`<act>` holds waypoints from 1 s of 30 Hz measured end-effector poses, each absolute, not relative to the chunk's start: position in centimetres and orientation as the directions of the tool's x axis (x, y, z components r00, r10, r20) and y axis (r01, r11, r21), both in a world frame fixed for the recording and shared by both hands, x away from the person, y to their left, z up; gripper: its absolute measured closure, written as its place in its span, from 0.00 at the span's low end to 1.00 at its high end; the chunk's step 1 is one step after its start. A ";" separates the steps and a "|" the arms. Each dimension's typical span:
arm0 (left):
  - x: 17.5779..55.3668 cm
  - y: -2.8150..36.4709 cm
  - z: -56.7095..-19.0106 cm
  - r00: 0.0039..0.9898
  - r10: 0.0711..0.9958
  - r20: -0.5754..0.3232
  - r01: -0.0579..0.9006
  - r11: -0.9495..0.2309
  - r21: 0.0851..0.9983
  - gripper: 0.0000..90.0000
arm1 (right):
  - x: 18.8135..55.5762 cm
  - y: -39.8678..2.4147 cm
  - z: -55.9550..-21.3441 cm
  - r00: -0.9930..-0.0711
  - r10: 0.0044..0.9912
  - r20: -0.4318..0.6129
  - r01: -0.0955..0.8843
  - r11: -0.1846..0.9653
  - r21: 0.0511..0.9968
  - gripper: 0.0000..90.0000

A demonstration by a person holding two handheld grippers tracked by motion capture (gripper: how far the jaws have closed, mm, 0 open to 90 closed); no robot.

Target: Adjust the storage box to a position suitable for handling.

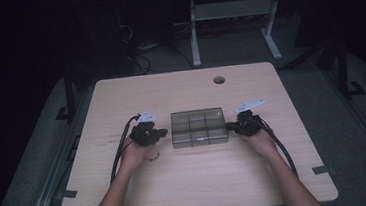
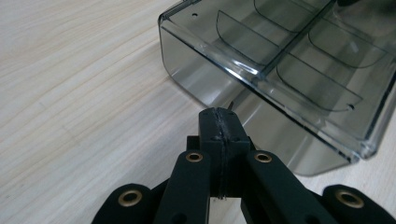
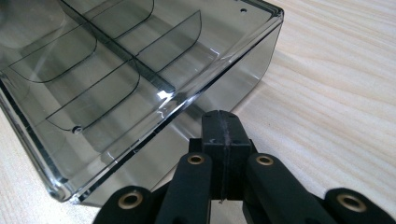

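A smoky see-through plastic box [image 1: 199,127] with curved dividers and several compartments lies in the middle of the wooden table [image 1: 193,182]. My left gripper [image 1: 163,133] is at the box's left end. Its jaws are shut with nothing between them, and the tip [image 2: 219,116] points at the side wall of the box [image 2: 280,60]. My right gripper [image 1: 229,126] is at the right end, also shut and empty, with its tip [image 3: 222,119] right at the wall of the box [image 3: 116,70]. I cannot tell whether either tip touches the box.
A round cable hole [image 1: 218,80] sits near the table's far edge. Black tape marks [image 1: 322,169] lie at the front corners. Cables trail back from both grippers along the forearms. Beyond the table stand white desk legs [image 1: 194,32] and floor cables [image 1: 139,56].
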State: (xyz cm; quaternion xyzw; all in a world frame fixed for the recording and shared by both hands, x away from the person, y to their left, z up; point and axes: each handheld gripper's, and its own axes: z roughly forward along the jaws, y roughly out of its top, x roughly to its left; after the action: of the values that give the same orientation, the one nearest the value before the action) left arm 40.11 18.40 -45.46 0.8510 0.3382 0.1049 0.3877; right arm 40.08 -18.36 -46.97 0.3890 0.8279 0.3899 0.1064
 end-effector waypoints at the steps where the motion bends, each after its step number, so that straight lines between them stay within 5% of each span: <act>1: 40.1 18.3 -45.6 0.746 0.660 -0.087 0.499 -0.468 0.729 0.99 | 40.0 -18.3 -47.0 -0.673 0.728 0.126 0.561 0.393 0.728 1.00; 30: 39.6 18.0 -45.4 0.759 0.640 -0.120 0.508 -0.466 0.724 1.00 | 39.6 -18.0 -46.6 -0.685 0.718 0.127 0.550 0.394 0.736 1.00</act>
State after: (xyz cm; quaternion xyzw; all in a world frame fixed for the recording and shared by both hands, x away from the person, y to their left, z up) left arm 39.59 18.01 -45.36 0.8521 0.3370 0.0842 0.3914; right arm 39.56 -18.00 -46.56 0.3827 0.8282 0.3954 0.1061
